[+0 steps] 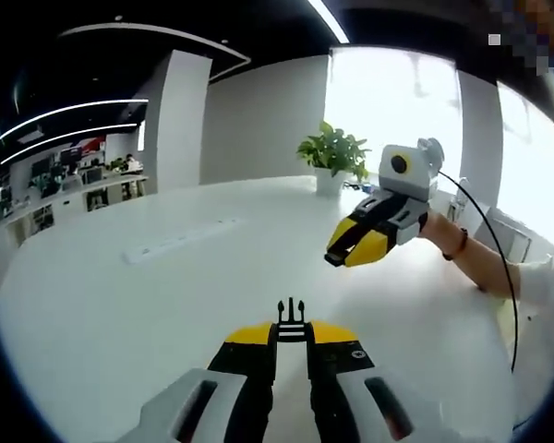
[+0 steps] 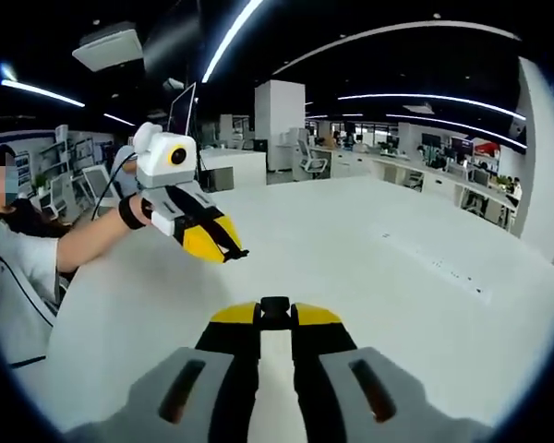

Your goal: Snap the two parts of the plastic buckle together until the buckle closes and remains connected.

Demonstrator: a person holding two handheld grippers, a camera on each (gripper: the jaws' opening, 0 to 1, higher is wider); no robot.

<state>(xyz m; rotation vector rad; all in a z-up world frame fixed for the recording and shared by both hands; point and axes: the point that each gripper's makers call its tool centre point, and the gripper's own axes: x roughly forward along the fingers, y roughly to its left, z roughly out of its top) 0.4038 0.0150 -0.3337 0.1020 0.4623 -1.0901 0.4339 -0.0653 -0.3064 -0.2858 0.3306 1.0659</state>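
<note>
Buckle, pronged half [image 1: 291,322]: pinched between the yellow-tipped jaws of the left gripper [image 1: 291,334], prongs projecting forward past the tips. It is black, moulded plastic with thin tines. Buckle, socket half [image 2: 275,311]: a blocky black piece clamped at the tips of the right gripper [image 2: 275,318], jaws closed on it. Both halves are held in the air above the table [image 1: 120,305], well apart from each other; each gripper also shows in the other's view, raised and angled toward its partner.

Risks, as judged from this position:
- Misalignment. The parts are small and each is gripped by a narrow margin; if the prongs meet the socket mouth at an angle or rolled, they are likely to jam or skid off rather than seat.
- Slip in the jaws. Smooth plastic on smooth pads may pivot under the pushing load, so the snap force is lost.
- Partial latch. Without a full push the tines may enter but not lock, and the buckle would part on release.
- A dropped half would land on the table.

Surroundings: the table is broad, white and glossy. A white power strip [image 1: 180,240] lies flat on it further out. A leafy green potted plant [image 1: 332,157] stands at the far edge, before bright windows.
</note>
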